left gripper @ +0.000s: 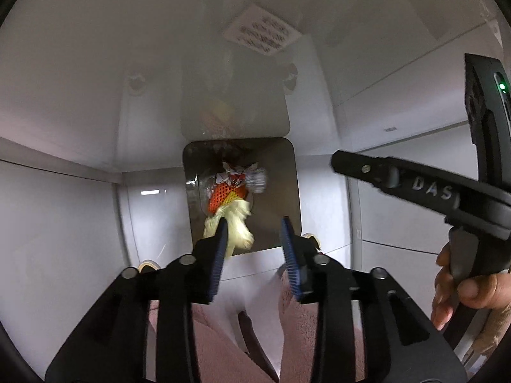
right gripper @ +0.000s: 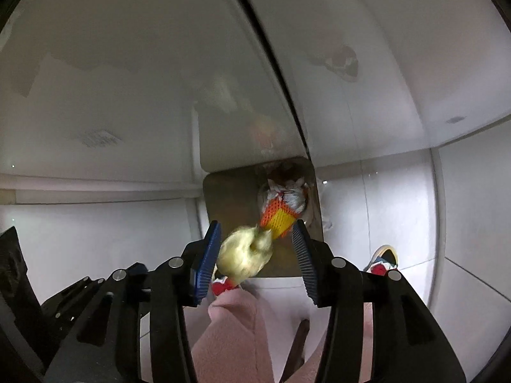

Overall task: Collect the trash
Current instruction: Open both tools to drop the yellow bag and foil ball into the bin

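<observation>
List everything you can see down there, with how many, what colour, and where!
Bin: one, dark, square opening on the white floor.
Net bag: one, orange and yellow, inside the bin.
Pale yellow wad: one, blurred, above the bin between the right gripper's pads.
Wrappers: a few, white and red, in the bin.
Vent: one, white, on the floor beyond.
Shoes: two, red and white.
Left gripper: black, blue pads, open.
Right gripper: same, open.
Hand: one, on the right gripper's handle.

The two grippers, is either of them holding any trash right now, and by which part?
Nothing is held. The left gripper and right gripper are open, and the pale yellow wad looks loose, falling toward the bin.
</observation>
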Tool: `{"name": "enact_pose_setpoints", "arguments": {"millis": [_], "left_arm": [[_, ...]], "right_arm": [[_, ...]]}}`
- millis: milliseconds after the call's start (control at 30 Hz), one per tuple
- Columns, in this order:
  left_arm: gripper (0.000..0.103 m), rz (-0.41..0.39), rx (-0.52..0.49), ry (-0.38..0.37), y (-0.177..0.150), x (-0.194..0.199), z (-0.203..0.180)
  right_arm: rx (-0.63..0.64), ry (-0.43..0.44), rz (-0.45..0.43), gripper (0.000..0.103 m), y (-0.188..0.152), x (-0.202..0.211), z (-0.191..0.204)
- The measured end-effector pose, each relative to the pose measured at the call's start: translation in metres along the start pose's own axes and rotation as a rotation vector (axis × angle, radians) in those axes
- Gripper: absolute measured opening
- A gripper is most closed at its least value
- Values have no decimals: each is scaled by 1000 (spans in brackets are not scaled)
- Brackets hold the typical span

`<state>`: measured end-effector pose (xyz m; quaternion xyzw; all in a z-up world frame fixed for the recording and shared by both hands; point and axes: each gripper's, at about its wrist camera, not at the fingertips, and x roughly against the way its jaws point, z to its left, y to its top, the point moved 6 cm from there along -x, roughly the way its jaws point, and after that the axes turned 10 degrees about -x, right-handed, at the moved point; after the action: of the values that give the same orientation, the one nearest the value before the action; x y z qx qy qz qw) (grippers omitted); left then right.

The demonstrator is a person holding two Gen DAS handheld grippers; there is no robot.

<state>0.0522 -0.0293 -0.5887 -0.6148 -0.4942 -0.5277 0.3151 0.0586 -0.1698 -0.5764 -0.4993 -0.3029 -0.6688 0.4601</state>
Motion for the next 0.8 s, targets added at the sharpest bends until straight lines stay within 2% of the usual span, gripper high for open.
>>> {"name": "enact_pose_setpoints", "arguments": {"millis": [67,100,133,200,267,300,433,533,633,800], "left_arm": [[48,-15,3,7,1,11,3],[54,-23,4,12,2,17,2],[57,-33,5,20,3,25,1],[74,-57,5,41,6,43,2],[85,-89,4,69,9,66,-1],[89,-101,1,77,10,75,-2],[93,-142,-8,85,14,110,-8],[93,-193,-15,90,17,143,-15],[94,-248,-32,104,24,178,-23],[94,-357,-85,135,43,238,-44]], "right_arm": [[7,0,-17,57,0,13,1],[15,-4,-27,66,1,19,4],[28,-14,-41,72,1,27,5],[55,-32,-66,87,-1,45,7],[85,-37,-83,95,-5,65,10],[96,-37,-90,95,-6,73,10],[118,-24,-108,96,-2,108,15],[101,18,-133,96,2,139,17],[99,40,-185,96,5,178,18],[99,85,-319,96,20,256,23]]}}
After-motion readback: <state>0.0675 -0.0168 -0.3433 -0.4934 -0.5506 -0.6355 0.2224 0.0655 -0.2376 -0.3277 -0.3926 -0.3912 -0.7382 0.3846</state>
